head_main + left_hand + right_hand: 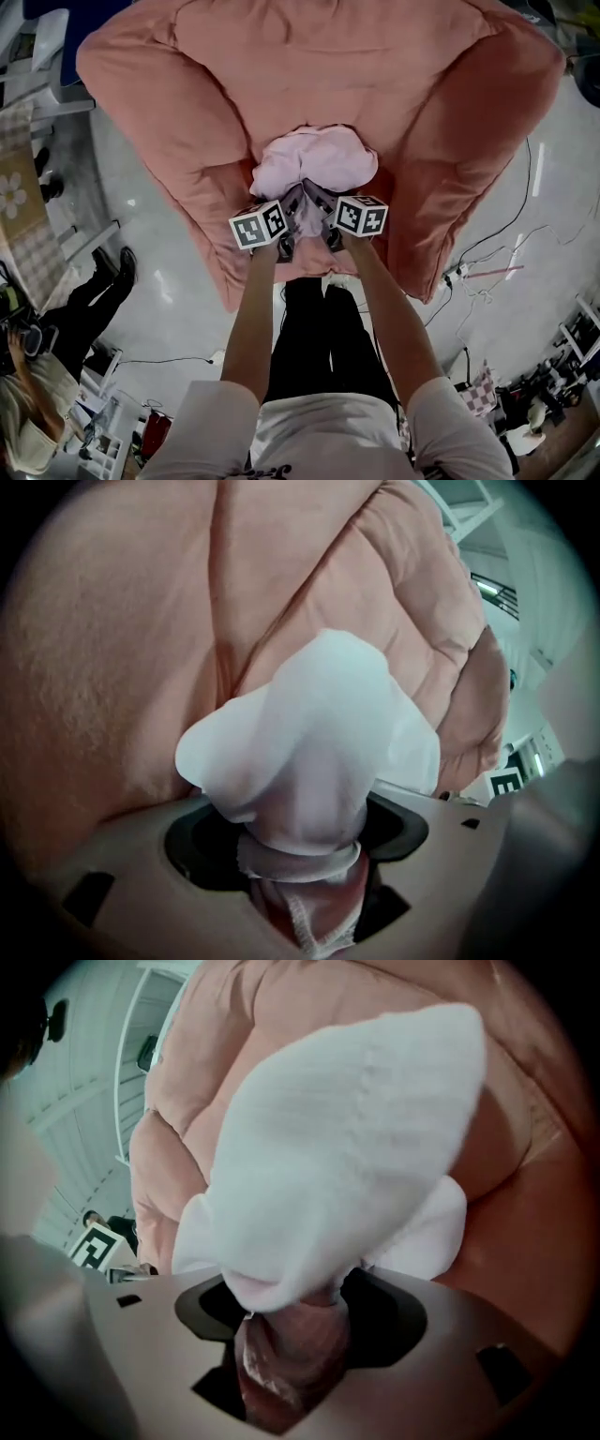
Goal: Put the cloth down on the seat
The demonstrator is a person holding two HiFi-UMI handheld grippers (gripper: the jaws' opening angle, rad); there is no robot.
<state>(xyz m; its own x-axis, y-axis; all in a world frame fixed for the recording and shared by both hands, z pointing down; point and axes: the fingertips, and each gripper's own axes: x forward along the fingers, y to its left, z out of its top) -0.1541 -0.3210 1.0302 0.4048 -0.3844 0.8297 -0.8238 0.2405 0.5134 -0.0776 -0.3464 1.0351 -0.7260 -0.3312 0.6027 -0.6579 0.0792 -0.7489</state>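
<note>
A pale pink cloth lies bunched above the seat of a big pink armchair; I cannot tell whether it touches the cushion. My left gripper and right gripper sit side by side at the cloth's near edge, each shut on a gathered fold. In the left gripper view the cloth billows out from between the jaws and hides the fingertips, with the chair cushion close behind. The right gripper view gives the same picture: the cloth rises from the jaws against the cushion.
The armchair's padded arms flank the seat on both sides. Cables and a power strip lie on the floor at the right. Another person stands at the lower left, with dark shoes near the chair.
</note>
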